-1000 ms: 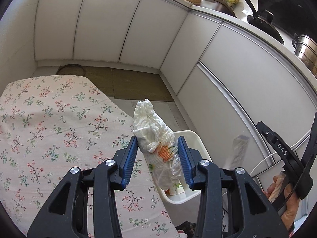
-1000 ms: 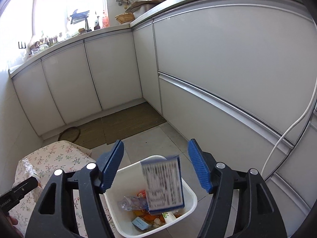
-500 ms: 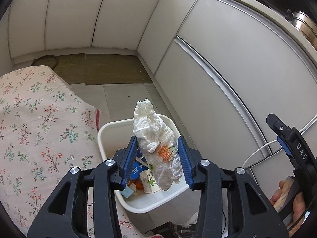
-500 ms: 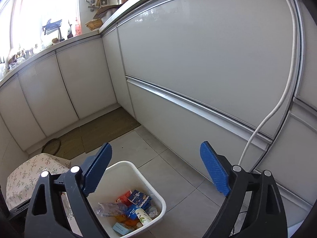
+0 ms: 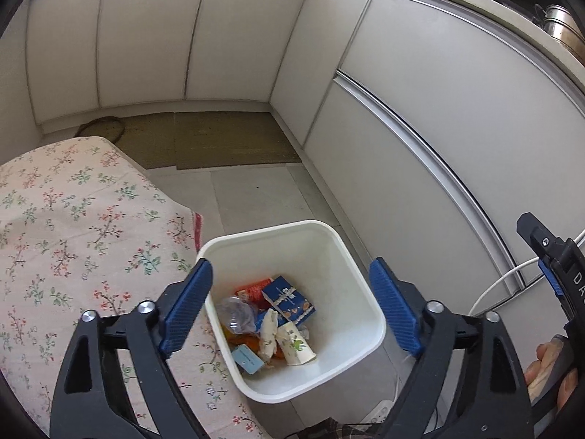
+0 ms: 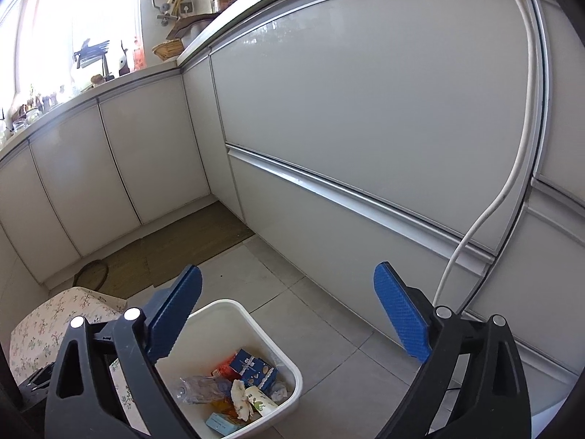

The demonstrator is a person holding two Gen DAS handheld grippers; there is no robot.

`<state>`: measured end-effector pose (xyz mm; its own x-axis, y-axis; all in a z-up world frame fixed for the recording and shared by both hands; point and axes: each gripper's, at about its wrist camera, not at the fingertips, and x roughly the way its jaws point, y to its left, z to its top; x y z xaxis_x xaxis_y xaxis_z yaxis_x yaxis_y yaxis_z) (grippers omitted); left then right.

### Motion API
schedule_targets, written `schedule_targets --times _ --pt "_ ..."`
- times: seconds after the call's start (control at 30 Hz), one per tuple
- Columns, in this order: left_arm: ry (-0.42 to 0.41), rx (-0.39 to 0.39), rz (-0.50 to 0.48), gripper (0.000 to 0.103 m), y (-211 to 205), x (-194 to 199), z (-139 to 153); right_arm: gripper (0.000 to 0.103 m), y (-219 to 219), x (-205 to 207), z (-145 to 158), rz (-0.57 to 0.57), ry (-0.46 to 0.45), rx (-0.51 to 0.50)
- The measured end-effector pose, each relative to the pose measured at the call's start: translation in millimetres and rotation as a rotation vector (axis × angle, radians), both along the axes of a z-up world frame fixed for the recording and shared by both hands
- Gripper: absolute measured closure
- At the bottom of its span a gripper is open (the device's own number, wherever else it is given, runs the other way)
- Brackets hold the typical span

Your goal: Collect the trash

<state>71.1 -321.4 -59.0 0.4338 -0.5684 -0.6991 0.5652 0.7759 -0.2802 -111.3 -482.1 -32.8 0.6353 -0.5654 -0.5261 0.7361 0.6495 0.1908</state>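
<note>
Both the left claw [image 5: 289, 307] and right claw [image 6: 289, 314] gape apart and empty above the white bin [image 5: 343, 256], where the crumpled wrapper [image 5: 268, 333] lies among other trash beside the floral-covered desk [image 5: 73, 226], while only the right wrist view reaches the sunlit window [image 6: 73, 18] beyond.

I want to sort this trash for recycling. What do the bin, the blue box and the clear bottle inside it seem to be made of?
The bin looks like smooth, slightly glossy white plastic, with rounded moulded corners. The blue box seems to be printed cardboard, with sharp folded edges. The clear bottle looks like thin transparent plastic, crumpled and creased.
</note>
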Motion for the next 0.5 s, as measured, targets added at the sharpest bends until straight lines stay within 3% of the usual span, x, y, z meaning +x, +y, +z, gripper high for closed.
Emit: schedule_targets --times 0.23,0.37,0.5 --pt "-0.183 0.044 0.103 0.007 38.6 -18.6 27.2 0.007 33.5 1.4 3.3 0.045 0.017 -0.050" --pt "-0.305 0.092 0.142 0.007 56.9 -33.4 45.9 0.007 58.9 -7.4 14.0 0.093 -0.061 -0.098" --pt "-0.493 0.140 0.204 0.007 80.1 -59.0 69.1 0.007 85.7 -19.8 28.6 0.118 -0.145 -0.159"
